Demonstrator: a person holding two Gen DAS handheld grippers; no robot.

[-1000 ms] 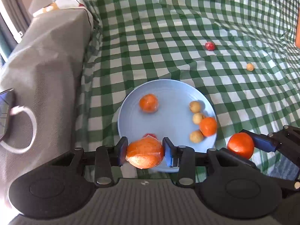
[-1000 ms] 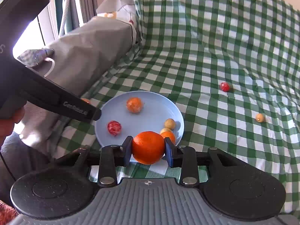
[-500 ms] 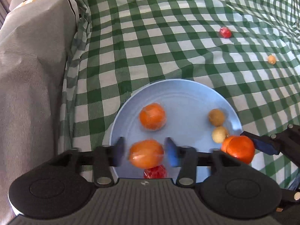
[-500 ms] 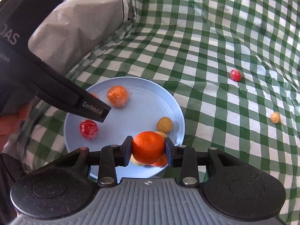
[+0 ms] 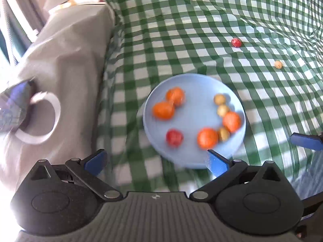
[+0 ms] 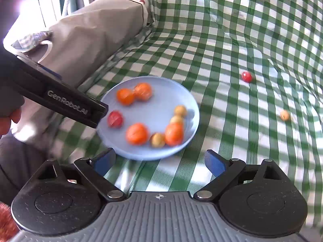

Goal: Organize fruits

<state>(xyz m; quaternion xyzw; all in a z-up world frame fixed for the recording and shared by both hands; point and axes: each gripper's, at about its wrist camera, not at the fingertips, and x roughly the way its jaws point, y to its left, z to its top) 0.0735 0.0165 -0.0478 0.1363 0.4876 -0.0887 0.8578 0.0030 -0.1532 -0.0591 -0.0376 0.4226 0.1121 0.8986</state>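
Fruits (image 5: 207, 138) (motion-blurred) on blue plate (image 5: 193, 159), both grippers' jaws apart, empty.

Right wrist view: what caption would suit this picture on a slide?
Open right gripper above a blue plate of oranges and small fruits; a red fruit and a tan fruit lie on the checked cloth.

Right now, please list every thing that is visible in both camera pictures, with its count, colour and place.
plate: one, light blue, on the cloth.
oranges: four, orange, on the plate.
red fruit on plate: one, red, near side.
small tan fruits: three, tan, plate's right side.
loose red fruit: one, red, on cloth beyond the plate.
loose tan fruit: one, tan, on cloth, far right.
checked cloth: one, green and white.
grey cover: one, grey, left.
left gripper: open, empty.
right gripper: open, empty.
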